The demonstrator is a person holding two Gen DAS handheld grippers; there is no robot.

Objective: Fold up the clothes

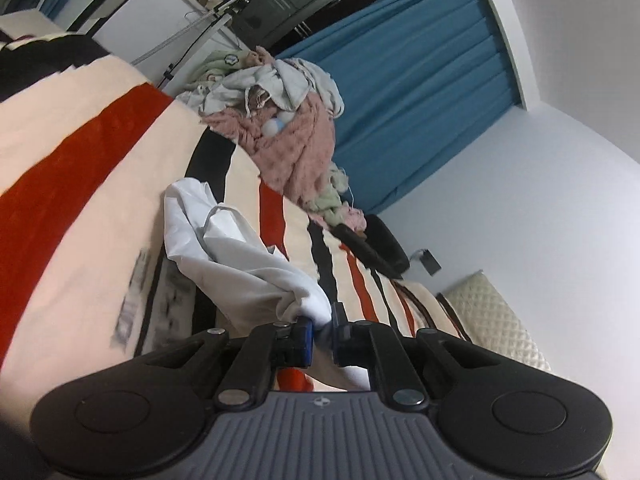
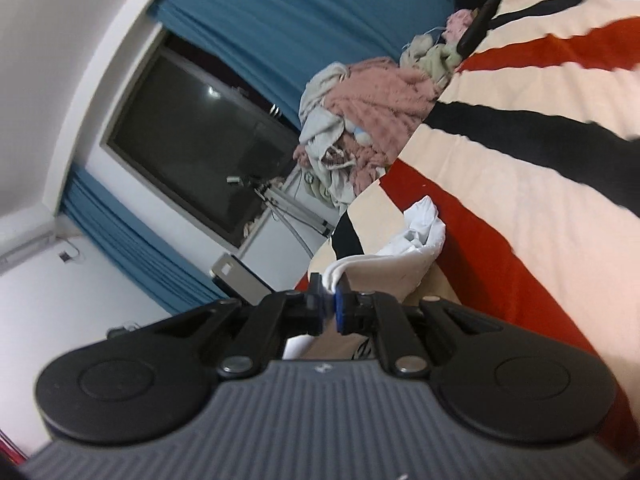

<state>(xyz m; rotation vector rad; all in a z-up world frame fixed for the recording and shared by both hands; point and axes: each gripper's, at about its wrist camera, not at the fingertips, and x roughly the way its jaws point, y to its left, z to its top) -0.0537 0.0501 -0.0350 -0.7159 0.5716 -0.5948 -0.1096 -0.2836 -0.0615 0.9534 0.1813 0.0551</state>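
A white garment [image 1: 240, 256] hangs bunched above a bed with a cream, red and black striped blanket [image 1: 100, 168]. My left gripper [image 1: 323, 336] is shut on one edge of the white garment. My right gripper [image 2: 330, 308] is shut on another edge of the same garment [image 2: 408, 248], which trails forward over the blanket [image 2: 520, 184]. Both views are tilted sideways. The cloth between the two grippers is crumpled, not spread flat.
A heap of pink, grey and green clothes [image 1: 288, 120] lies at the far end of the bed, also in the right wrist view [image 2: 360, 120]. Blue curtains [image 1: 420, 92], a dark window [image 2: 192, 140], a cream pillow [image 1: 488, 316] and a dark object [image 1: 376, 248] surround the bed.
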